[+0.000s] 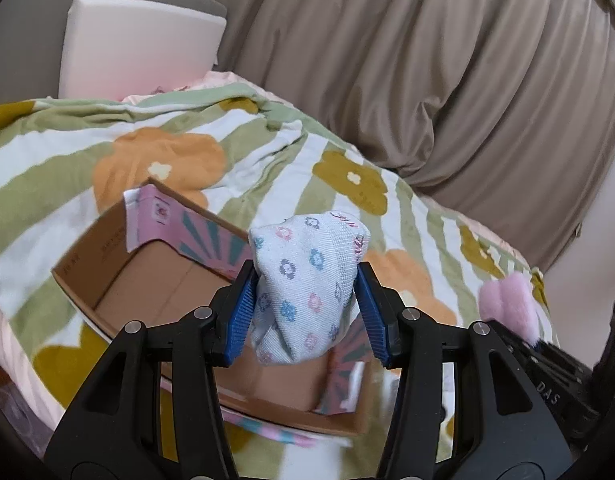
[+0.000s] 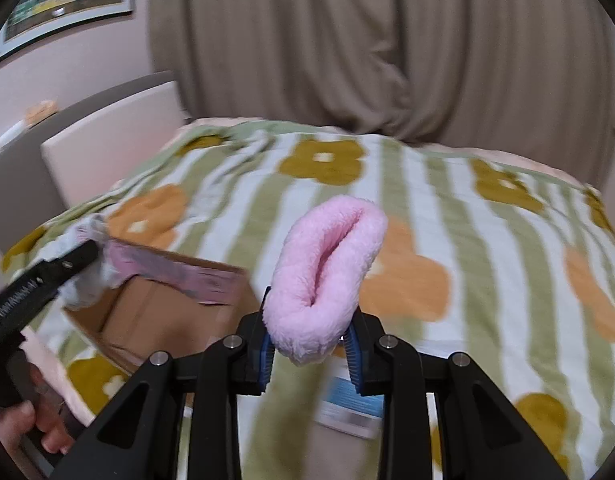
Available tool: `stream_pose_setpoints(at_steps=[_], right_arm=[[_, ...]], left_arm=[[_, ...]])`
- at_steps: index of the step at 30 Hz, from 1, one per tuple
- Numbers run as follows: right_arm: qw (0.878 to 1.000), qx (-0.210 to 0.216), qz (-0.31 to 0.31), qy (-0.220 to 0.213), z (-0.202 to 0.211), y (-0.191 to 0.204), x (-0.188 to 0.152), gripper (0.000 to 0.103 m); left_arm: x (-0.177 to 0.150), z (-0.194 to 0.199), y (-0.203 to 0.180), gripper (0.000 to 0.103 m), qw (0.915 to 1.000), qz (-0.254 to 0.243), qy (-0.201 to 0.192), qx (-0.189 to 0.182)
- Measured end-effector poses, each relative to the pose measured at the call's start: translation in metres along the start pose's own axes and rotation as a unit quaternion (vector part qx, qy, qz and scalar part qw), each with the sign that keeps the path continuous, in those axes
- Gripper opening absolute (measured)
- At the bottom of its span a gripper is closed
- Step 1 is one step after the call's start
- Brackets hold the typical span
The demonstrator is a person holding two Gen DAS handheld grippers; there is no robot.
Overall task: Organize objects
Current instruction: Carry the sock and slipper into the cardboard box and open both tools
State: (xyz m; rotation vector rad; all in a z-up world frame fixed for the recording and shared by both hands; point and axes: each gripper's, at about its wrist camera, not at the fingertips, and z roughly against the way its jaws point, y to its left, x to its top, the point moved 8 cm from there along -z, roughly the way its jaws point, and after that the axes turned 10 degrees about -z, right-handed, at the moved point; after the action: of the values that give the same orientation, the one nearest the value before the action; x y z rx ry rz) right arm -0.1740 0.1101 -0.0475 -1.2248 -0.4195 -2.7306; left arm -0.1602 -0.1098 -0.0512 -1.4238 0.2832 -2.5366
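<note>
A quilted bedspread with green and white stripes and big orange and mustard flowers covers the bed, soft and rumpled toward the headboard, which is a smooth pale padded block; heavy taupe curtains hang in deep folds behind. On the spread sits an open cardboard box, plain brown inside with pink printed flaps, and the part of its floor that shows is bare brown card. The left gripper hangs above the box's near side with its blue ribbed pads closed partway on a rolled white sock, a fine knit dotted with small pink, blue and purple flowers, bulging out above the jaws. The right gripper is off to the box's right, above the bedspread, its pads pinching a fluffy pink sock folded into a plump loop with a deep crease down the middle. A small blue-and-white label lies blurred on the spread beneath it.
</note>
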Motion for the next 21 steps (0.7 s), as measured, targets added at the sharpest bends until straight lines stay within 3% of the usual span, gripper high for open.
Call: stream_pose_setpoints(at_steps=[11,21], right_arm=[[0.996,0.039,0.035,0.076,-0.085,0.085,-0.034,0.028],[0.988,0.058,0.068,0.125,-0.132,0.131,-0.068,0.028]], left_arm=[[-0.01,-0.043,0.103,0.045,0.9986,0.009,0.051,0.005],[-0.03,-0.074,0.129,0.045,0.996,-0.014,0.088,-0.001]])
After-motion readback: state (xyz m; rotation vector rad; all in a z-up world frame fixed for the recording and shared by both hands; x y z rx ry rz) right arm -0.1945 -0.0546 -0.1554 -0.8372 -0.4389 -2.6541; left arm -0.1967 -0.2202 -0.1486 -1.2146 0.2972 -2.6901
